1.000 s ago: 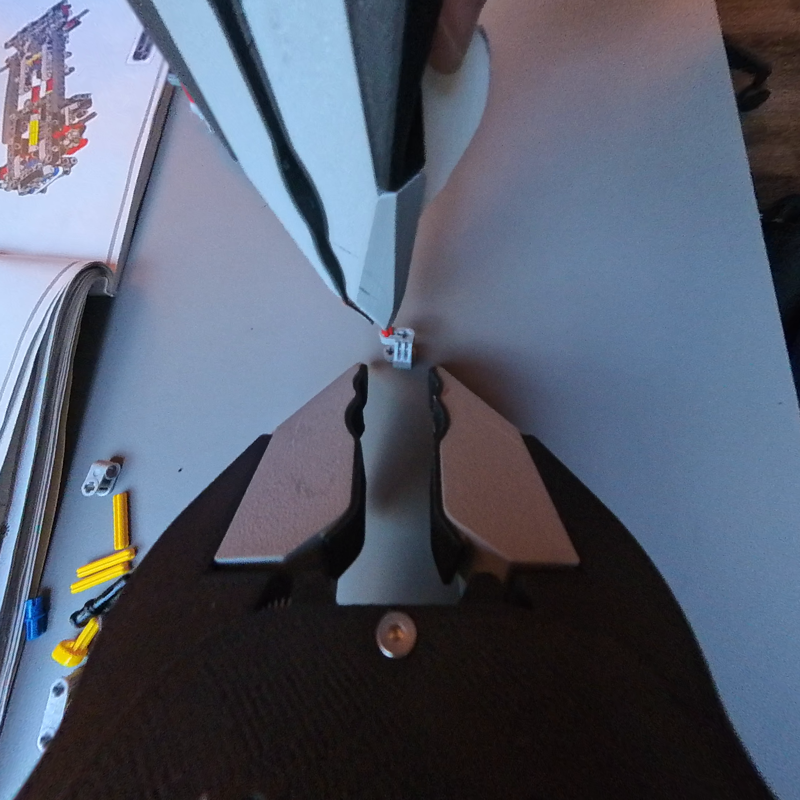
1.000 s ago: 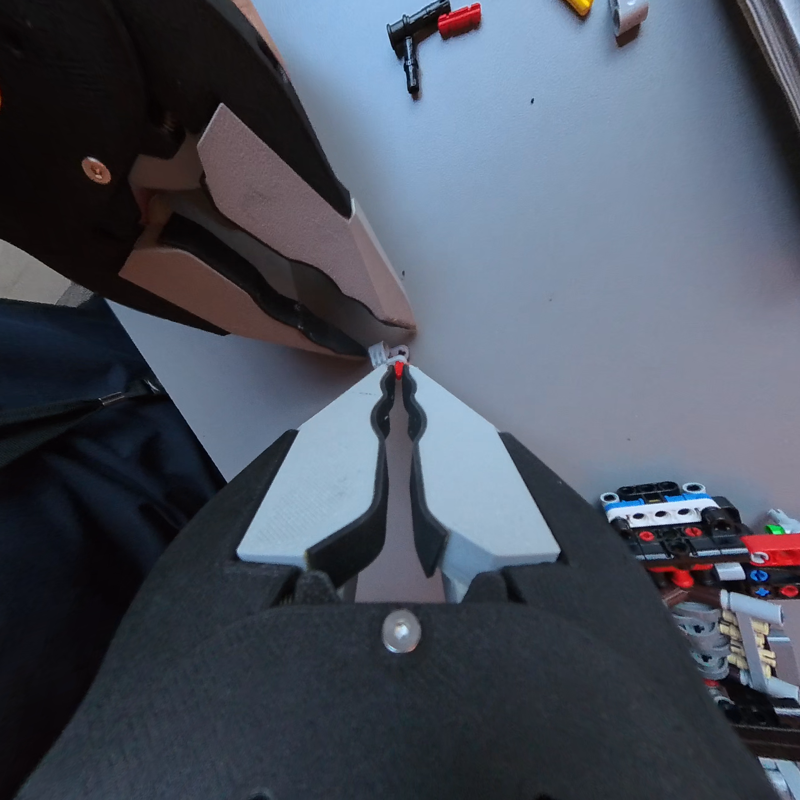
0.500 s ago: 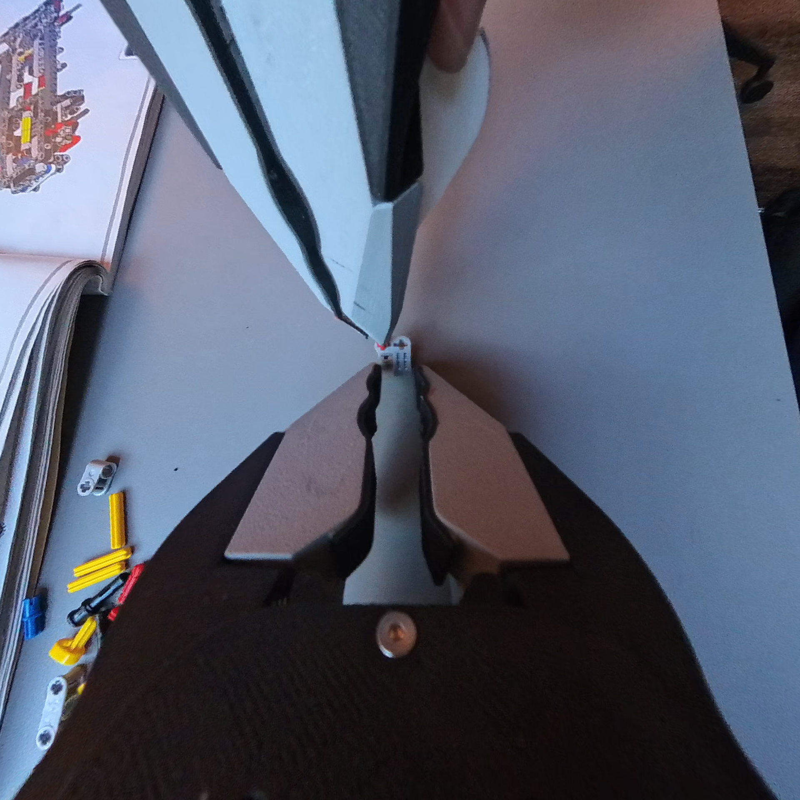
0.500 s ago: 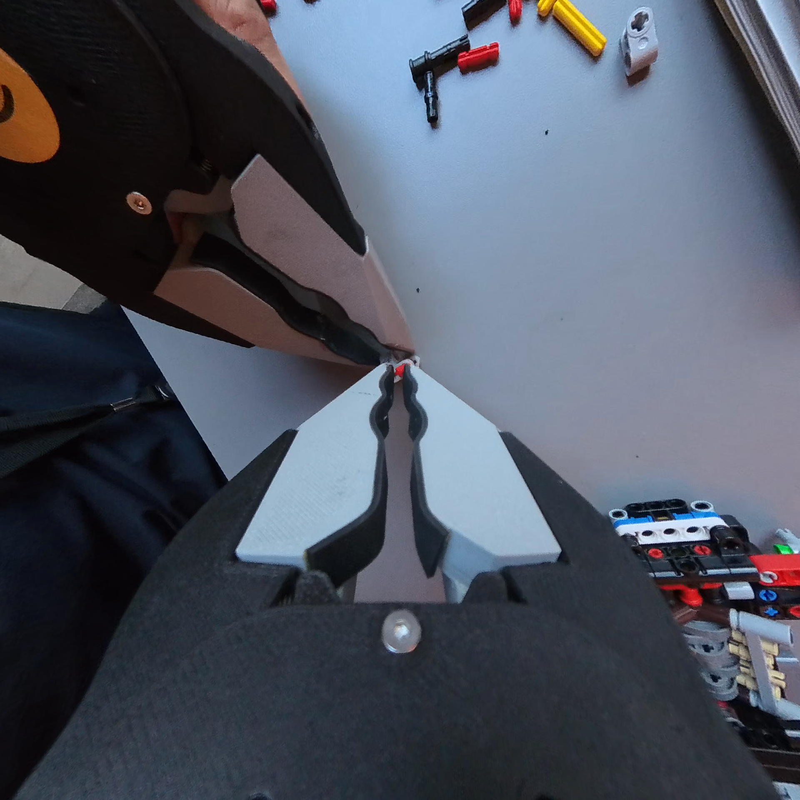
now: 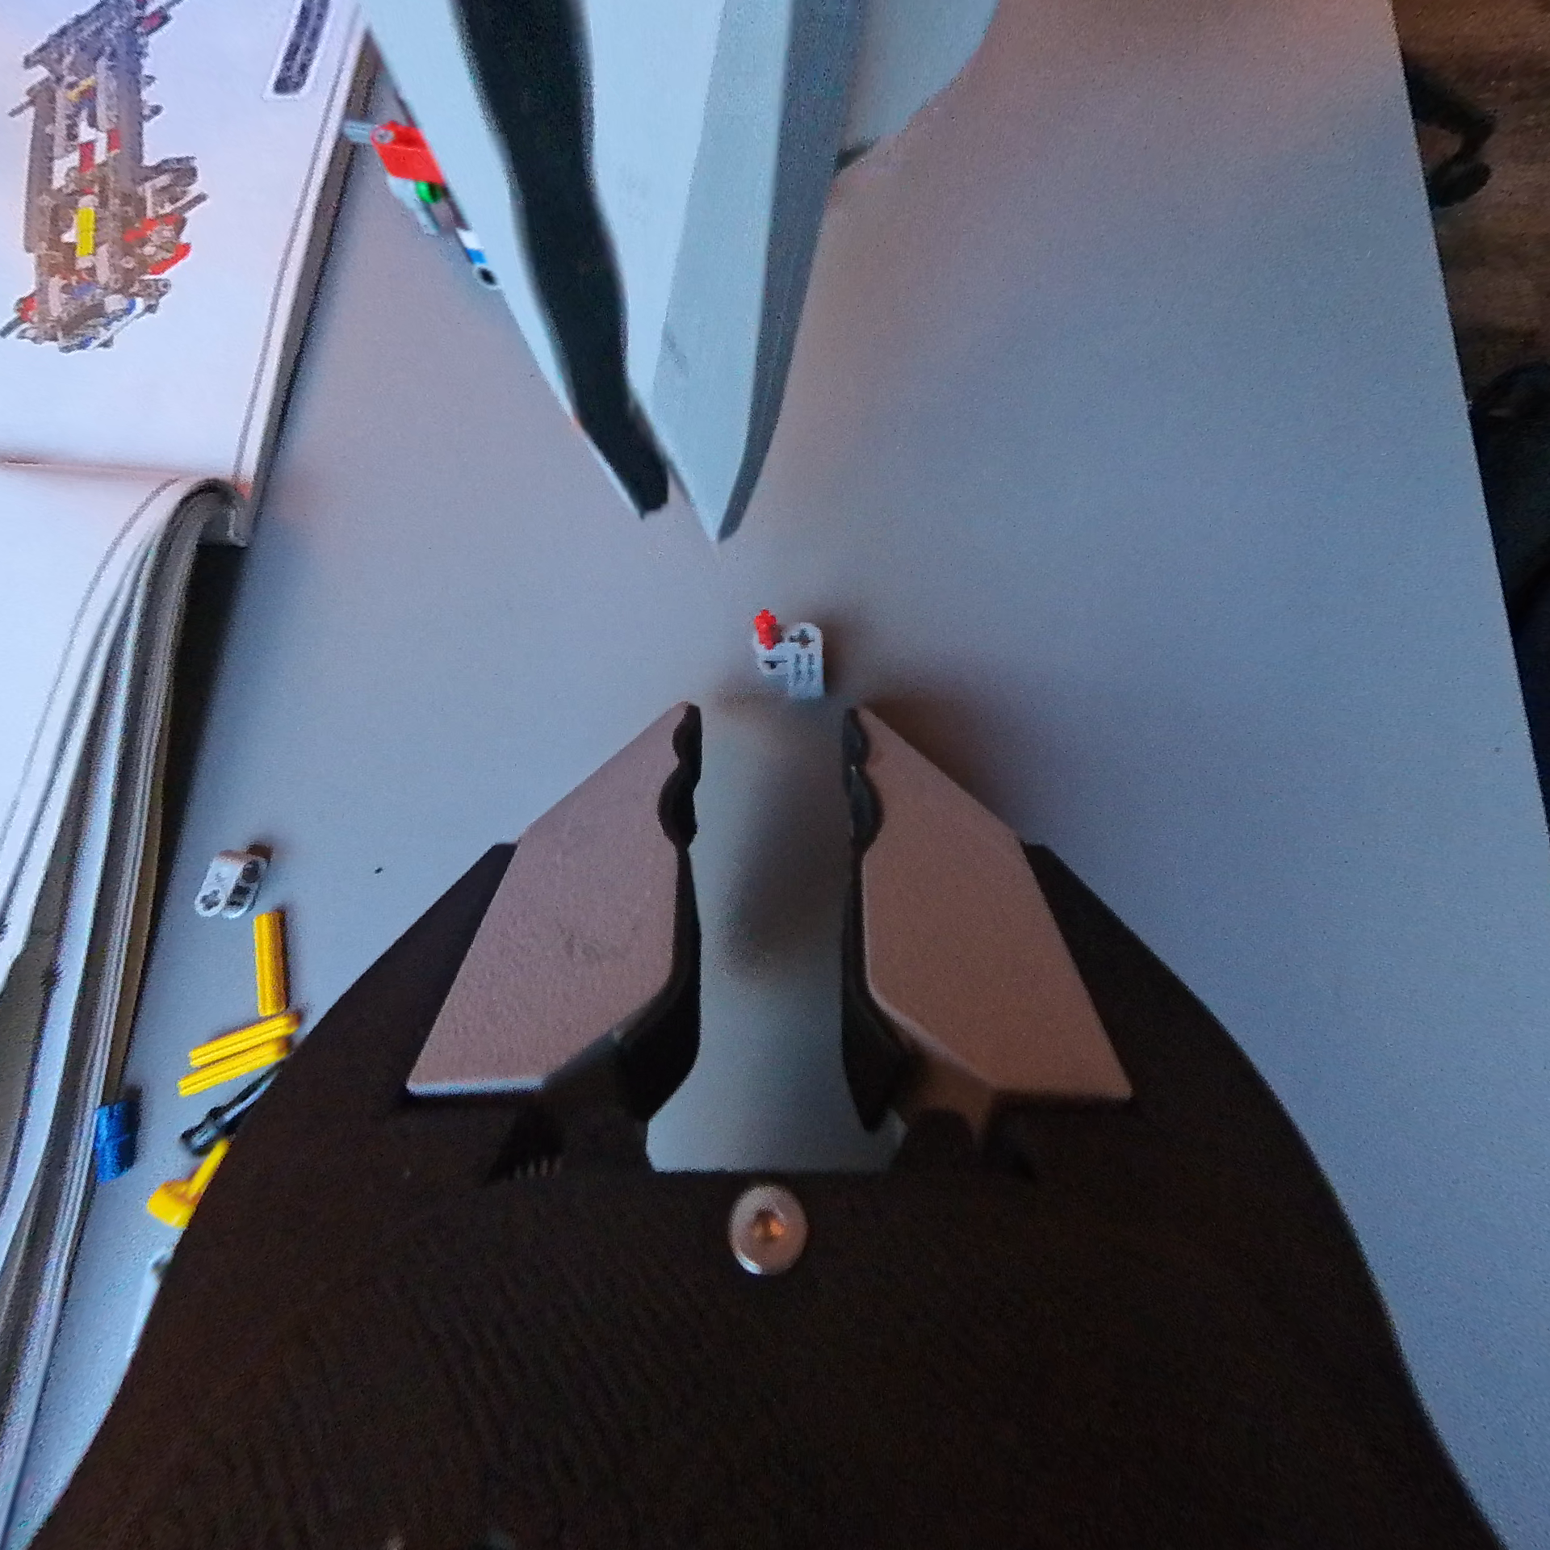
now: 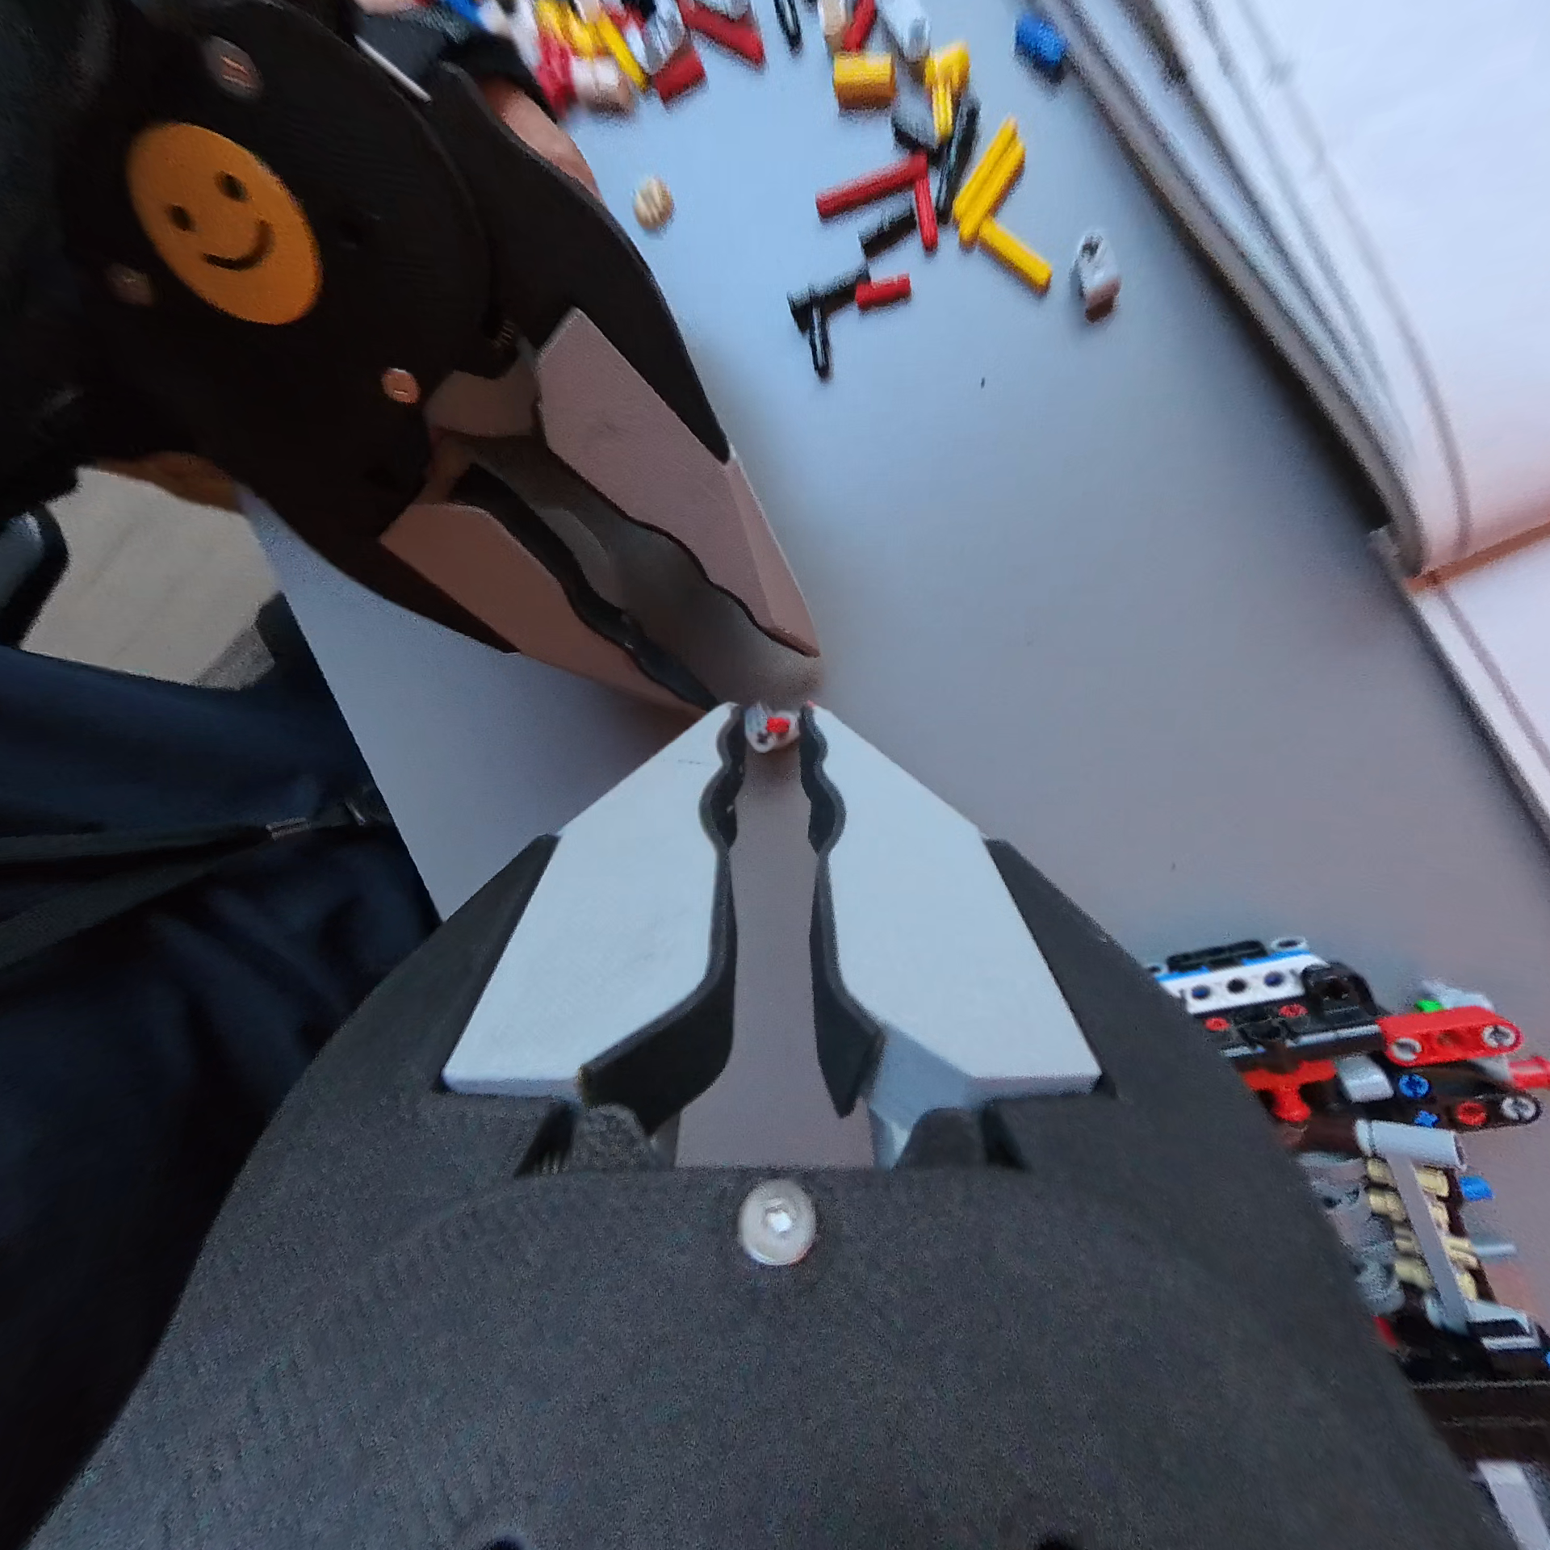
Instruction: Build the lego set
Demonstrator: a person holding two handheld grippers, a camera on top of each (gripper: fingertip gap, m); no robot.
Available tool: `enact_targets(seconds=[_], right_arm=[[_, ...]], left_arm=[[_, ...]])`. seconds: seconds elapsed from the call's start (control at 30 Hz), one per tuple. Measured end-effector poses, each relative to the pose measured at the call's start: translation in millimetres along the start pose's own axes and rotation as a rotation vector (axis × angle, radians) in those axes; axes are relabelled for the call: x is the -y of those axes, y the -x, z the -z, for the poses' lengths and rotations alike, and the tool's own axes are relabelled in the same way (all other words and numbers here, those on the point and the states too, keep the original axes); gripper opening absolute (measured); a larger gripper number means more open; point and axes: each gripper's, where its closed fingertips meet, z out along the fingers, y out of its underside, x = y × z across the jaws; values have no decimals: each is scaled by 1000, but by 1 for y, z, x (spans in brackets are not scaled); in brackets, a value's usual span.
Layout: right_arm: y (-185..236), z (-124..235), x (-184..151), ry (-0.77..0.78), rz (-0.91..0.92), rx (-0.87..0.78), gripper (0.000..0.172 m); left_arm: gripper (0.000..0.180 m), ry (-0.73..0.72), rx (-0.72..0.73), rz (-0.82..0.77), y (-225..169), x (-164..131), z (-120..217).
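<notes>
A small white connector with a red pin (image 5: 793, 663) lies on the grey table (image 5: 1132, 587). My left gripper (image 5: 770, 713) is open, and the piece lies just beyond its fingertips, untouched. My right gripper (image 5: 683, 512) hangs above and beyond the piece with its fingers slightly apart and nothing between them. In the right wrist view the right gripper (image 6: 769, 721) is open. The piece (image 6: 767, 728) shows through the gap between its tips, down on the table, with the left gripper (image 6: 759, 671) just beyond it.
An open instruction booklet (image 5: 126, 335) lies at the left. Beside it are loose yellow axles (image 5: 243, 1048) and small parts. A partly built model (image 6: 1359, 1048) stands at the right of the right wrist view. A pile of loose pieces (image 6: 923, 193) lies far off. Dark clothing (image 6: 168, 923) is at the left. Left tips to right tips: about 5 cm.
The right gripper was shut on the red pin and the left closed around the white connector. Both have opened and drawn back, and the joined piece now lies free on the table.
</notes>
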Motion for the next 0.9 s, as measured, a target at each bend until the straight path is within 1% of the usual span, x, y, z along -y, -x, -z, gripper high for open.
enact_targets(seconds=[0.07,0.23,0.27,0.3,0.33,0.37,0.4,0.43,0.47,0.5,0.57,0.6,0.77,0.83,0.9], right_arm=[[5,10,7,-122,38,14,13],[20,19,3,-374,166,42,16],[17,18,3,-431,185,4,21],[13,19,4,-497,209,-53,24],[10,19,6,-569,244,-102,27],[7,20,7,-630,280,-157,30],[1,20,7,-677,315,-222,31],[-5,20,8,-713,339,-283,37],[-8,21,10,-738,367,-330,52],[-8,23,12,-748,381,-361,63],[-5,22,13,-747,405,-374,62],[-3,20,14,-749,412,-369,63],[7,0,3,-670,433,-261,66],[8,-4,-1,-647,428,-221,66],[5,-8,-5,-609,423,-216,61]], left_arm=[[33,-3,20,4,6,-1,6],[32,-45,66,42,20,2,23],[29,-56,102,47,26,4,27],[21,-81,169,48,36,7,33],[16,-133,221,46,44,14,40],[15,-189,265,58,50,21,48],[15,-239,291,80,56,26,56],[20,-278,302,107,60,29,61],[27,-300,310,139,65,29,64],[38,-309,306,173,68,27,64],[56,-304,265,235,70,23,60],[58,-309,244,253,70,22,58],[54,-295,242,258,71,18,54],[51,-286,258,247,72,17,53],[48,-282,275,233,73,17,52]])
